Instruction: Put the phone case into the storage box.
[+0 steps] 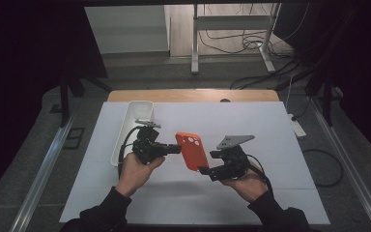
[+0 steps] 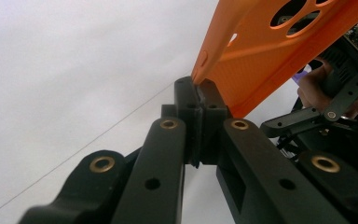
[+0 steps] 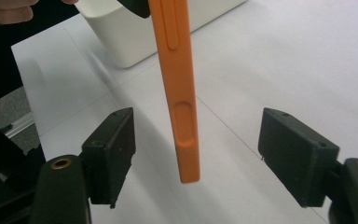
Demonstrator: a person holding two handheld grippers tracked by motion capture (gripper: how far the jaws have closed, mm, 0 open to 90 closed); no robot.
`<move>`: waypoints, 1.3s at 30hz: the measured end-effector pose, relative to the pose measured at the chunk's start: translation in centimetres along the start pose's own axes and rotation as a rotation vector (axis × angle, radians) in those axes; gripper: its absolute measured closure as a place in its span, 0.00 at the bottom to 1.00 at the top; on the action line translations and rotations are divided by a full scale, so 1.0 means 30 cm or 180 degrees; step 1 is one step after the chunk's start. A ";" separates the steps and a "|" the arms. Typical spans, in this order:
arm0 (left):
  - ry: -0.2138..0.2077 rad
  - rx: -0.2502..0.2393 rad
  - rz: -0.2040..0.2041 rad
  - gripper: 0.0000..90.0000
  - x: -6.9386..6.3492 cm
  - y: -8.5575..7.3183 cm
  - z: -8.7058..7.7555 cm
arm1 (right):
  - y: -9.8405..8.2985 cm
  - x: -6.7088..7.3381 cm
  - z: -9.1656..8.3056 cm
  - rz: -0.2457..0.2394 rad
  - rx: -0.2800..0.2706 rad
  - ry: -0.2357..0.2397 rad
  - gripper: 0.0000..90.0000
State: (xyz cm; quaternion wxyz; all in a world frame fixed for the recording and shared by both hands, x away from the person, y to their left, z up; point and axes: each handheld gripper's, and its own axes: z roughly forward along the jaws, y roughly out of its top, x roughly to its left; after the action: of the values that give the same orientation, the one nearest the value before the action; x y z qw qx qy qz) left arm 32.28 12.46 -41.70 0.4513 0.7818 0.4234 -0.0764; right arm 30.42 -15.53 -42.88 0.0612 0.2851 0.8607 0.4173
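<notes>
The orange phone case [image 1: 192,150] is held above the counter [image 1: 270,125], pinched at one edge by the left claw [image 1: 176,148]. The right claw [image 1: 204,169] stands wide, clear of it. A handover looks done; placing, perhaps into the white bin [image 1: 134,126], remains.

This reads as a lab or recording studio rather than a home; a white-covered table [image 1: 280,145] stands on grey carpet [image 1: 24,159] between dark curtains [image 1: 24,58]; loose cables [image 1: 251,43] sprawl across the floor behind it, beside the metal legs of a bare frame [image 1: 195,43]; a power strip [image 1: 298,126] lies by the table's edge.
</notes>
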 end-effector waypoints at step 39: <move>0.0203 0.0042 0.0107 0.99 0.083 0.051 -0.063 | -0.103 -0.020 -0.100 0.0110 0.0093 -0.0367 0.01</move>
State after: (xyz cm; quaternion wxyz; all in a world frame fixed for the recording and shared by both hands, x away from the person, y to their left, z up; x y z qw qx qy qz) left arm 34.47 15.04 -40.88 0.4337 0.7938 0.4239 -0.0466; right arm 28.52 -19.41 -43.33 0.0994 0.3244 0.8567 0.3885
